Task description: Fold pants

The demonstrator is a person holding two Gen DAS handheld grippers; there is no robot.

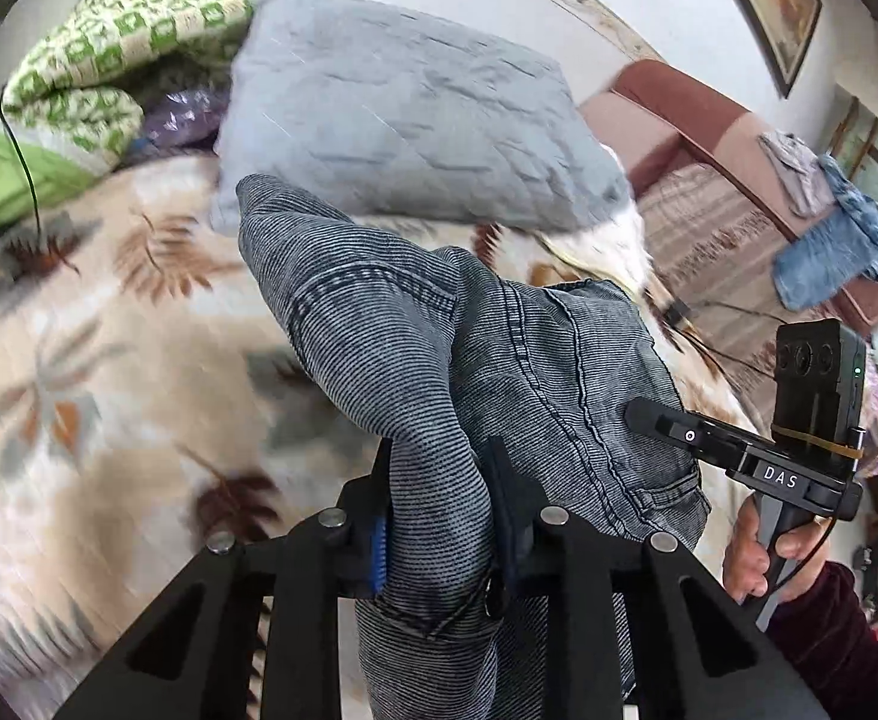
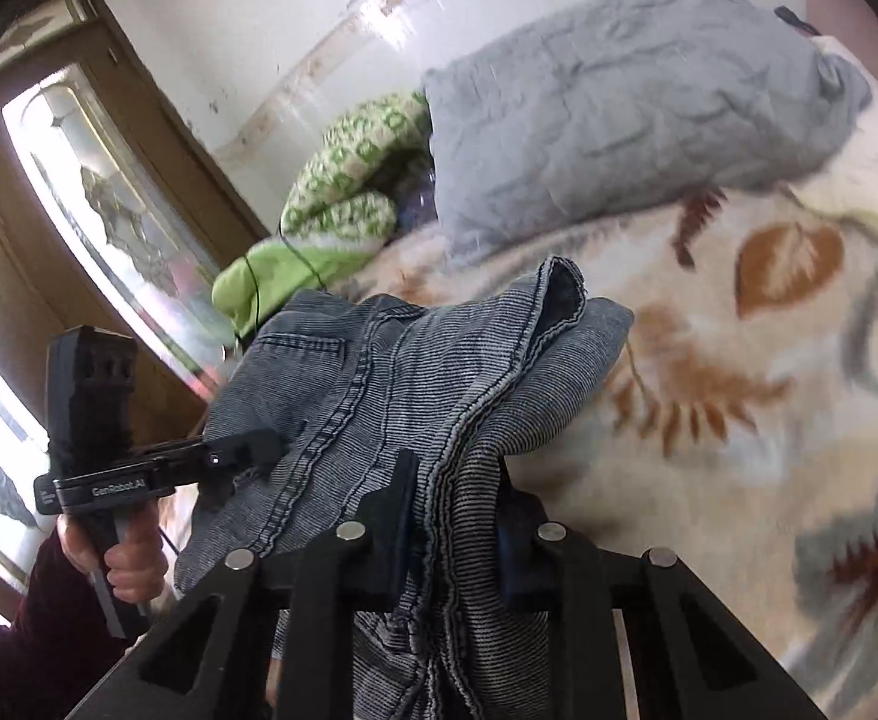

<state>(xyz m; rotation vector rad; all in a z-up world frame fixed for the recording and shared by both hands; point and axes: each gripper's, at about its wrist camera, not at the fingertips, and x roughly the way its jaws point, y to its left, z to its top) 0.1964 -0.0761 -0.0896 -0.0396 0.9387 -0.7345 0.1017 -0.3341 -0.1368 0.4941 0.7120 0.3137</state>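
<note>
The pants (image 1: 379,330), grey-black ribbed denim with stitched seams and a pocket, hang lifted above the leaf-patterned bedspread (image 1: 109,360). My left gripper (image 1: 442,516) is shut on a bunched fold of them at the bottom of the left wrist view. My right gripper (image 2: 457,522) is likewise shut on a thick fold of the pants (image 2: 415,372). Each tool shows in the other's view: the right gripper (image 1: 649,414) bites the fabric at the right, and the left gripper (image 2: 247,450) bites it at the left. A hand (image 1: 757,546) holds each handle.
A grey quilted pillow (image 1: 403,114) lies at the head of the bed, beside a green-and-white knitted blanket (image 1: 109,42). A thin black cable (image 1: 22,162) trails over the bedding. A brown sofa (image 1: 709,132) with blue jeans (image 1: 829,252) stands at the right.
</note>
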